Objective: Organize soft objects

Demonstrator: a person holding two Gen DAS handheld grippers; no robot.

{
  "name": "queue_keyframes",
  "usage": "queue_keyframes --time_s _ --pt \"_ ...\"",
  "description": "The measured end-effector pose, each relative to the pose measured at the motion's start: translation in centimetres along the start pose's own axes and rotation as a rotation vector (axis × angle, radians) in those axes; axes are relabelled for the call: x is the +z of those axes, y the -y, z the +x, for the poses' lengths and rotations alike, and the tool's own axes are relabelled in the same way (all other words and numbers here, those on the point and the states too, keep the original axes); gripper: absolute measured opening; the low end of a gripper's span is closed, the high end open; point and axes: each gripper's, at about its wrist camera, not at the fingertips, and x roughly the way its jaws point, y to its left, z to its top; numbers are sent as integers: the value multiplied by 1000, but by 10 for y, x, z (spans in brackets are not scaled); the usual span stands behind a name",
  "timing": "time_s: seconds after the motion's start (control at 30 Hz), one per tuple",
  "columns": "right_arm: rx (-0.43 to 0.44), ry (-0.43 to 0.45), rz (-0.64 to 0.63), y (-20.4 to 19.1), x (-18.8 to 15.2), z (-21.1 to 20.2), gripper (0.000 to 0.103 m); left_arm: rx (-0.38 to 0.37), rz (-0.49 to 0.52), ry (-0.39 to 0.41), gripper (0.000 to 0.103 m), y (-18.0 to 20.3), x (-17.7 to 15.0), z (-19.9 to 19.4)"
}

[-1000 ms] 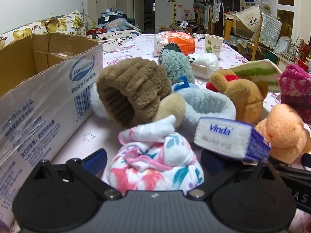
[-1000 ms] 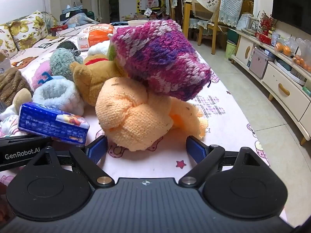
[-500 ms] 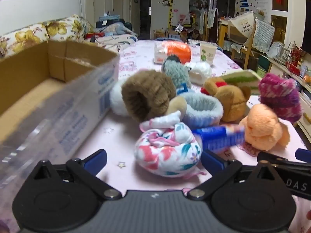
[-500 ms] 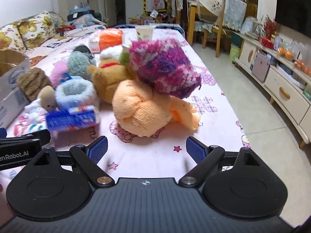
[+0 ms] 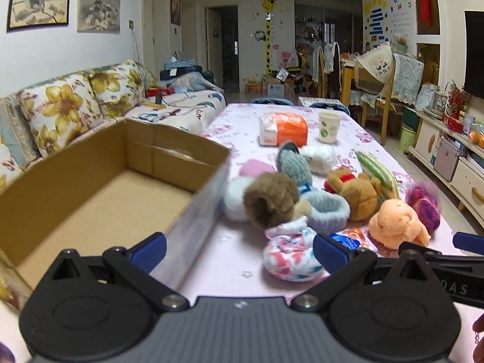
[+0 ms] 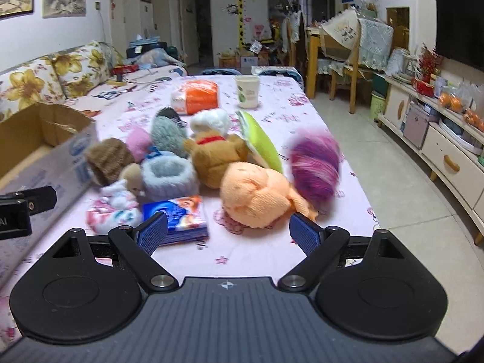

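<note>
Pink tablecloth [image 6: 272, 251] | both claws wide, holding nothing | left view only: cardboard box [image 5: 127, 187] interior bare

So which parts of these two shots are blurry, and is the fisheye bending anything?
Right wrist view: the purple knitted toy and floral cloth bundle are motion-smeared; the paper cup stays sharp. Left wrist view: the cardboard box near wall is smeared. Both views bow the walls and door frames towards the edges.

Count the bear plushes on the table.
2. The brown bear plush sits mid-pile with a red collar; the orange bear plush lies nearer the right gripper. Others may hide under the pile.
</note>
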Motion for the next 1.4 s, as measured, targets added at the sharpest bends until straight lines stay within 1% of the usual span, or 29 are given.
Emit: queue_keyframes --time_s 0.27,0.43,0.6,0.83,1.13,1.23,1.4 --pt "52 52 -43 -26 -4 -19 103 44 -21 61 102 -37 0 -35" --pt "86 64 -67 -39 -10 -34 103 84 -28 91 102 -55 -1 -51" --pt "127 78 -89 -50 -20 -53 103 107 -50 119 102 -72 -3 -65" --pt "195 89 -118 -59 -24 -74 103 133 -67 151 102 -92 -7 -86" --pt "273 109 -143 -61 -34 -105 103 158 -87 175 102 -107 -11 -106" --pt "285 119 -161 -63 -35 -109 103 160 -84 183 102 -107 -10 -111" --pt "300 142 -192 -54 -40 -121 103 155 -82 195 102 -106 -9 -114"
